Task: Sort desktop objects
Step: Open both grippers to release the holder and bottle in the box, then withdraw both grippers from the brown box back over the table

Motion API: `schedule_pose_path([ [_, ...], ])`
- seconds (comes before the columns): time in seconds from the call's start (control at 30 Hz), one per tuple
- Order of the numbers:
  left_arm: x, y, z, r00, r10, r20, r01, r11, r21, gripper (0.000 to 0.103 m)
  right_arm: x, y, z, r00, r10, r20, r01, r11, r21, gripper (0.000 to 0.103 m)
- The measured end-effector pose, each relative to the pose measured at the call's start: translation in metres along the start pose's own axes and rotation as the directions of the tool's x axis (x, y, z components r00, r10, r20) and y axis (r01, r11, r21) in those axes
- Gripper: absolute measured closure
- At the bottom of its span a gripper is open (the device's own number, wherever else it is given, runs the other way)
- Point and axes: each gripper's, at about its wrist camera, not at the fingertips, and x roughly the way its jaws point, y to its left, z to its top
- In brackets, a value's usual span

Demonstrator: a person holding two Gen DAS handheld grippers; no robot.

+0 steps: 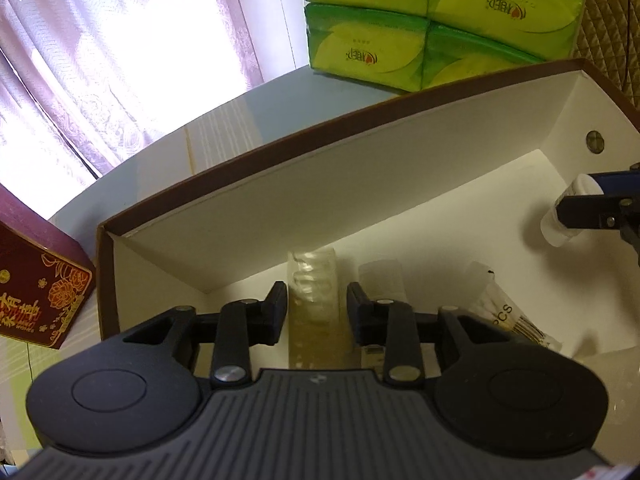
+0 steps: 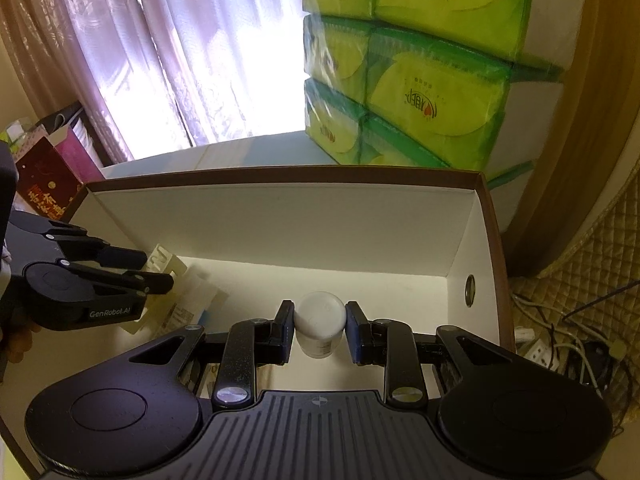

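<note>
Left wrist view: your left fingers (image 1: 316,312) reach down into the box (image 1: 248,168), a brown-edged carton with white inner walls. A clear pack (image 1: 314,304) stands lengthwise between them, and a narrow gap shows on either side of it, so the pads are off it and the fingers are open around it. Just right of the right finger lies a pale tube (image 1: 380,276), and further right a bag of swabs (image 1: 508,316) on the box floor. Well off to the right, your right fingers (image 1: 576,208) come in from the edge with a white bottle (image 1: 560,224) between them. Left of the left finger, outside the box, a red carton (image 1: 40,300) stands on the counter (image 1: 160,148). Beyond the far wall of the box sit green tissue packs (image 1: 432,20), with a curtain (image 1: 100,60) to their left.

In the right wrist view your right fingers (image 2: 320,332) are closed on the bottle (image 2: 320,320): both pads press its rounded white end, and it hangs above the box floor near the right wall (image 2: 468,240). A round eyelet (image 2: 470,290) sits in that wall. Far to the left of these fingers your left fingers (image 2: 154,268) point into the box over the small packs (image 2: 188,300) lying there. Right of the box, cables (image 2: 560,340) lie on a quilted cover
</note>
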Motion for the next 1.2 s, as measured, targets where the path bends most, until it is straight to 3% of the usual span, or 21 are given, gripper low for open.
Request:
schedule_pose_path([
  [0.5,-0.017,0.002,-0.003,1.000,-0.010,0.024,0.010,1.000,0.008,0.065,-0.002,0.003,0.001,0.999,0.027,0.021,-0.026,0.999,-0.018,0.077],
  [0.57,-0.021,0.003,-0.004,0.999,-0.014,0.029,0.014,1.000,0.002,0.064,-0.006,0.003,0.001,0.999,0.030,0.028,-0.030,0.999,-0.016,0.069],
  [0.63,-0.026,0.004,-0.007,0.999,-0.012,0.035,0.012,1.000,-0.002,0.064,-0.013,0.002,0.001,0.999,0.033,0.040,-0.033,0.999,-0.010,0.052],
  [0.9,-0.046,0.011,-0.017,0.998,-0.027,0.053,0.029,0.999,-0.032,0.056,-0.043,0.005,-0.008,0.996,0.068,0.057,-0.068,0.998,-0.015,0.029],
  [1.03,-0.060,0.013,-0.024,0.997,-0.043,0.061,0.046,0.998,-0.047,0.045,-0.056,0.010,-0.015,0.995,0.072,0.065,-0.070,0.997,-0.034,0.014],
  [1.2,-0.083,0.009,-0.032,0.994,-0.065,0.085,0.070,0.996,-0.058,0.033,-0.073,0.019,-0.028,0.997,0.060,0.058,-0.057,0.997,-0.055,0.006],
])
